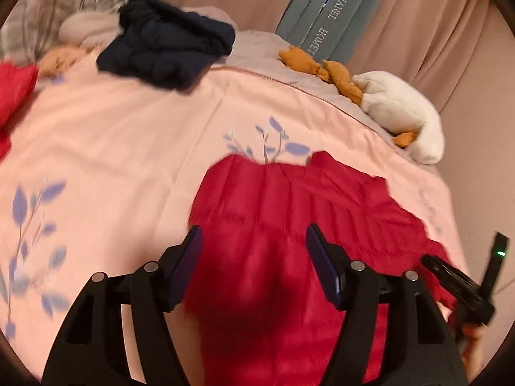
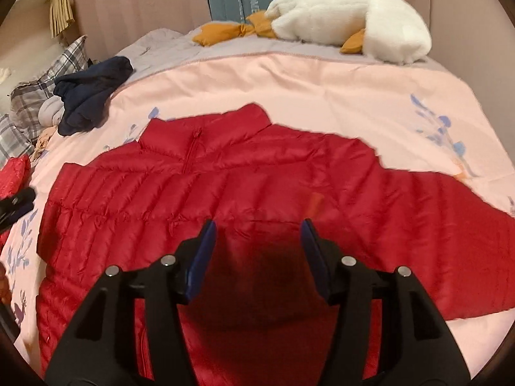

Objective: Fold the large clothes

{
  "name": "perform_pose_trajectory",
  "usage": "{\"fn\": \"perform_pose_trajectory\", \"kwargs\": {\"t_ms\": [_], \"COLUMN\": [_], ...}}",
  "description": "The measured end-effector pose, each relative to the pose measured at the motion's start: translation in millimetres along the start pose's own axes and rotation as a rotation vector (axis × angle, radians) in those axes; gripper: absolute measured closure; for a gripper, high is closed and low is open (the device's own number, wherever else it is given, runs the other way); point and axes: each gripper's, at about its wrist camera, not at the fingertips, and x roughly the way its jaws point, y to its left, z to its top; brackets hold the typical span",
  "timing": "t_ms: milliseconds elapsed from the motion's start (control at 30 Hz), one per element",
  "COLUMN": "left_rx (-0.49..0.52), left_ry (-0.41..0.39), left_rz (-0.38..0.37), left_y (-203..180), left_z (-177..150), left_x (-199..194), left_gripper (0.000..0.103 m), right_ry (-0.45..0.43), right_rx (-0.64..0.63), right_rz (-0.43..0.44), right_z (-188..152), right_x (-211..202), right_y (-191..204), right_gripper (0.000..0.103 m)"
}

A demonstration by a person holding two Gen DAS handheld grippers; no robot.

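Note:
A red quilted puffer jacket lies spread flat on the pink bed cover, collar away from me, zip up the front, both sleeves out to the sides. It also shows in the left wrist view. My right gripper is open and empty, hovering over the jacket's middle. My left gripper is open and empty, over the jacket's left part. The right gripper's body shows at the right edge of the left wrist view. The left gripper peeks in at the left edge of the right wrist view.
A pink bed cover with blue leaf prints carries a dark navy garment, a white plush goose, plaid pillows and another red item. Grey boxes and a curtain stand behind.

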Motion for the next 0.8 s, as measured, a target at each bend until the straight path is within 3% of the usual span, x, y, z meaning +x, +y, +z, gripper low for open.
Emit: {"fn": "perform_pose_trajectory", "kwargs": {"t_ms": [67,133,233,367,433,533,600,700,800], "left_rx": [0.005,-0.012,-0.006,-0.001,0.014,0.114,0.188,0.266,0.320], "left_ry": [0.021,0.092,0.143,0.153,0.141,0.082,0.064,0.099,0.157], "left_rz": [0.037,0.088,0.092,0.102,0.127,0.111,0.072,0.055,0.127], "left_y": [2,11,19,22,17,-7,-24,-43,-51], "left_z": [2,-3,-17,-15,-14,-23,-36,-56,-72], "left_x": [17,44,66,64,52,23,8,13,36], "left_gripper": [0.036,0.041,0.040,0.039,0.040,0.040,0.039,0.039,0.037], "right_ry": [0.035,0.042,0.047,0.031,-0.014,-0.039,-0.008,0.054,0.058], "right_rx": [-0.027,-0.046,-0.058,-0.041,-0.041,-0.074,-0.094,-0.130,-0.121], "right_rz": [-0.033,-0.034,-0.035,-0.039,0.003,0.025,0.028,-0.018,-0.018], "right_z": [-5,-11,-14,-11,-15,-25,-33,-44,-44], "right_x": [17,23,26,12,-9,-26,-22,-1,1], "right_y": [1,1,2,1,2,6,10,16,17], "right_gripper": [0.048,0.047,0.045,0.045,0.044,0.041,0.040,0.040,0.040]}}
